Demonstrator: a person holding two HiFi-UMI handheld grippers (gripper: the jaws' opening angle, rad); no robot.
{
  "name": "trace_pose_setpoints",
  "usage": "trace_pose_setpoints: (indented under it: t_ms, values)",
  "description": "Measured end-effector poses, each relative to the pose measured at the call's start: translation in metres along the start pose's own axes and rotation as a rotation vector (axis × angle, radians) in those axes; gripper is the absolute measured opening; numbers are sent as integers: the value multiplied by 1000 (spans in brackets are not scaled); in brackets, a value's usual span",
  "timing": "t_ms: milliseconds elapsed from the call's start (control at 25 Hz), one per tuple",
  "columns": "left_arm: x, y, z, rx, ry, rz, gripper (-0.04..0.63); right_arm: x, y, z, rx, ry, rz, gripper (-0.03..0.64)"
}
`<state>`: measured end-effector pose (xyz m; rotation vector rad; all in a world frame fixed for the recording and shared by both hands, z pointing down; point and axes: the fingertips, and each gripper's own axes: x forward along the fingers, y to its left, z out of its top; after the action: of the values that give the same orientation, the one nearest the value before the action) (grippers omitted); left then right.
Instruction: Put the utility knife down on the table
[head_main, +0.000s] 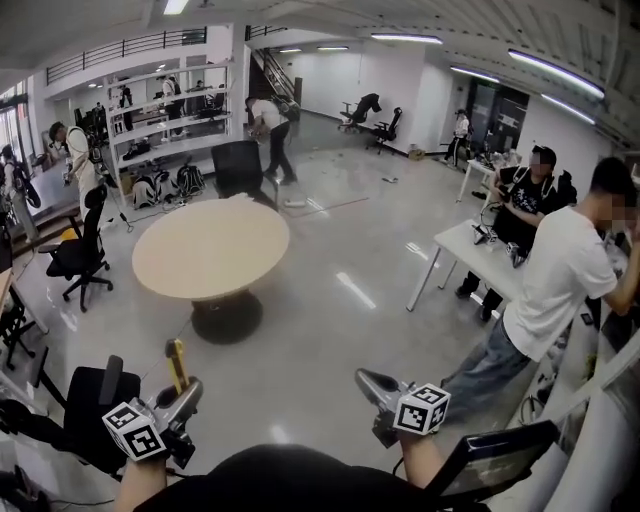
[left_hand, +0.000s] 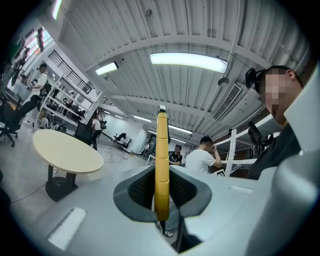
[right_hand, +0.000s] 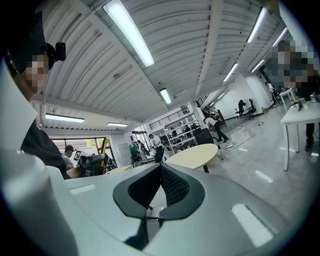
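— Clamping anything, the left gripper (head_main: 185, 392)?
— Yes. Its jaws are closed on the yellow utility knife (left_hand: 161, 160), which stands upright between the pads at the near left.
— And the right gripper (head_main: 368, 382)?
— Jaws together with nothing between them, at the near right.
— Where is the table?
— The round table (head_main: 210, 248) stands farther off on the glossy floor (head_main: 340, 300), well apart from the utility knife. The shelves (head_main: 165, 110) line the wall beyond it.

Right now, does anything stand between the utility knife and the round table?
Nothing visible does. The left gripper holds the utility knife, and only bare floor lies between it and the round table.
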<state>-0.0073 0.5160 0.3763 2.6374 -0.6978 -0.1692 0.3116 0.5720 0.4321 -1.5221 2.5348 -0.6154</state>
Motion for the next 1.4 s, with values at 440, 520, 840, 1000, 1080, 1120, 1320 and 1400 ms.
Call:
trace_pose_setpoints:
  t_ms: [440, 520, 840, 1000, 1080, 1120, 1320, 1400]
  values:
    - [8, 109, 28, -41, -17, -51, 44, 104, 7, 10, -32, 8, -38, 14]
    - [2, 143, 47, -51, -29, -55, 44, 140, 16, 17, -24, 2, -43, 14]
    - [-42, 271, 118, -32, -52, -24, 44, 298, 69, 32, -51, 4, 14, 14]
    - [-65, 323, 132, -45, -53, 0, 44, 362, 85, 17, -48, 44, 29, 14]
    - [-73, 346, 134, -54, -51, 12, 44, 387, 92, 13, -46, 60, 38, 14]
    - [-76, 355, 134, -61, -52, 19, 44, 398, 95, 12, -49, 69, 44, 14]
    - [-69, 380, 134, -96, -53, 56, 46, 432, 82, 14, -44, 106, 73, 15]
    - [-63, 391, 134, -103, -49, 73, 44, 446, 72, 17, -37, 114, 83, 14]
